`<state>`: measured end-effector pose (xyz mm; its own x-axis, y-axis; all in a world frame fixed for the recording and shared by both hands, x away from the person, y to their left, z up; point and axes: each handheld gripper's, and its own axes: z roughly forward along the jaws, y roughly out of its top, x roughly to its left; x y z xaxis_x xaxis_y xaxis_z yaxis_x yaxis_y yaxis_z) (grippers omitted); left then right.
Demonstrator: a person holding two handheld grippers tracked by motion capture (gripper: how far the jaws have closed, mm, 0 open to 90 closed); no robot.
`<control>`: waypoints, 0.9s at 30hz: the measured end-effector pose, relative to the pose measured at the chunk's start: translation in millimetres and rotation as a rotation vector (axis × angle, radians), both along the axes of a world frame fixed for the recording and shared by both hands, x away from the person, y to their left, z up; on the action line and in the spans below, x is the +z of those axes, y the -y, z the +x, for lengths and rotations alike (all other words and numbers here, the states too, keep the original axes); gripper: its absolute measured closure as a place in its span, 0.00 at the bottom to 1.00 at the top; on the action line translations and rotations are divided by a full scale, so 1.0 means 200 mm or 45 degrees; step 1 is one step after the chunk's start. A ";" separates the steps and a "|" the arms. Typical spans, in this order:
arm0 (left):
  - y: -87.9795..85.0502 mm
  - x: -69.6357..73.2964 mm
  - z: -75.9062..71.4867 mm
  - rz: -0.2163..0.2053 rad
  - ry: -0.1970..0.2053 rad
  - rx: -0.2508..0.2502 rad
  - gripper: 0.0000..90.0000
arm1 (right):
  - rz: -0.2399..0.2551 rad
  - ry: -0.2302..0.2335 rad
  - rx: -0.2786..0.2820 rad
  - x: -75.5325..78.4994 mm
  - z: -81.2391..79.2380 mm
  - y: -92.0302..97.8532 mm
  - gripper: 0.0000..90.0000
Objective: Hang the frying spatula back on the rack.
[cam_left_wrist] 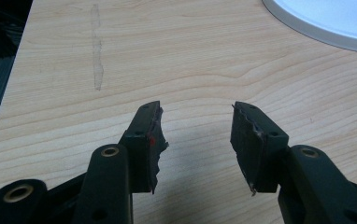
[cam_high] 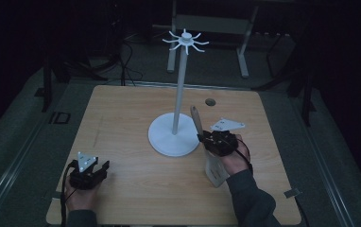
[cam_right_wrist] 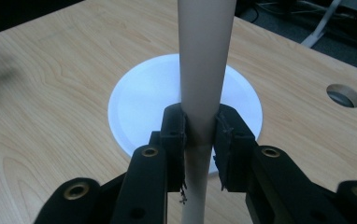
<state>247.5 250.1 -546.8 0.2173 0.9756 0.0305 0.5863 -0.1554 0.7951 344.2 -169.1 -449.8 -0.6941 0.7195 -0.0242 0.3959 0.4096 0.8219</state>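
Note:
A white stand rises mid-table from a round base [cam_high: 166,138], with a thin pole [cam_high: 180,85] and a ring of hooks [cam_high: 186,40] on top. Just right of the base, my right gripper [cam_high: 202,137] is shut on a pale wooden utensil [cam_high: 215,171]. Its narrow handle [cam_high: 195,117] tilts up toward the pole and its broad end hangs low near the table. In the right gripper view the jaws [cam_right_wrist: 200,117] clamp the beige handle [cam_right_wrist: 205,56] in front of the white base [cam_right_wrist: 139,100]. My left gripper [cam_high: 104,166] rests at the near left, open with nothing between its jaws [cam_left_wrist: 196,110].
The wooden table [cam_high: 122,113] has a round cable hole [cam_high: 210,101] at the back right, also seen from the right gripper [cam_right_wrist: 344,95]. The stand's base edge [cam_left_wrist: 326,25] lies ahead and to the right of the left gripper. Dark floor and metal frames surround the table.

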 end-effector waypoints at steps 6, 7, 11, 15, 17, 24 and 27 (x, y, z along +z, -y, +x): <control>0.00 0.00 0.00 -0.003 0.003 0.002 0.59 | 0.017 0.020 0.001 0.02 0.00 -0.01 0.83; 0.00 0.00 0.00 -0.005 0.004 0.004 0.59 | 0.018 0.022 0.003 0.03 0.00 -0.02 0.83; 0.00 0.00 0.00 -0.008 0.008 0.006 0.59 | 0.029 0.031 0.006 0.04 0.00 -0.03 0.83; 0.00 0.00 0.00 -0.009 0.006 0.006 0.59 | 0.040 0.044 0.008 0.06 -0.01 -0.03 0.83; 0.00 0.00 0.00 -0.009 0.007 0.006 0.59 | 0.043 0.048 0.008 0.06 0.00 -0.03 0.83; 0.00 0.00 0.00 -0.009 0.008 0.006 0.59 | 0.064 0.065 0.001 0.09 -0.01 -0.04 0.83; 0.00 0.00 0.00 -0.008 0.008 0.005 0.59 | 0.073 0.071 0.002 0.09 -0.01 -0.04 0.83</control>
